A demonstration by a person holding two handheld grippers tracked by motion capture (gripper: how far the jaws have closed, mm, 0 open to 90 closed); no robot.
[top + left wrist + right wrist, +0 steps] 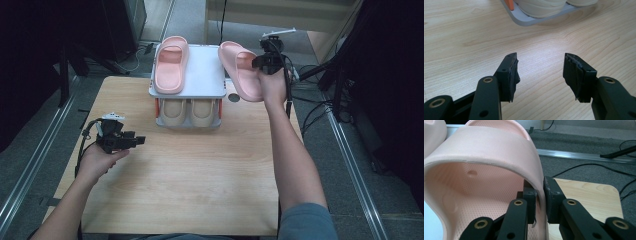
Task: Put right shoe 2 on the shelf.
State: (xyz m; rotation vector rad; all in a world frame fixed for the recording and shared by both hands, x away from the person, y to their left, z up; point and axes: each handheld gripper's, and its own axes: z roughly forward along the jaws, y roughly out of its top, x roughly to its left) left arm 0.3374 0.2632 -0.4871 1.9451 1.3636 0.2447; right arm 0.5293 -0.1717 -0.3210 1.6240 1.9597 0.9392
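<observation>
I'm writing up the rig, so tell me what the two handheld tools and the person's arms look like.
Both are black two-jaw devices. The left tool carries a pale grey plate on top and trails a black cable; its jaw arms show brass-coloured rivets and worn black pads. The right tool has the same grey plate, cable and rivets. The forearms are bare, with a grey-blue sleeve on the right arm.

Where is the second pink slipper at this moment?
In the high view the right claw holds this slipper by its strap, right of the rack.
</observation>
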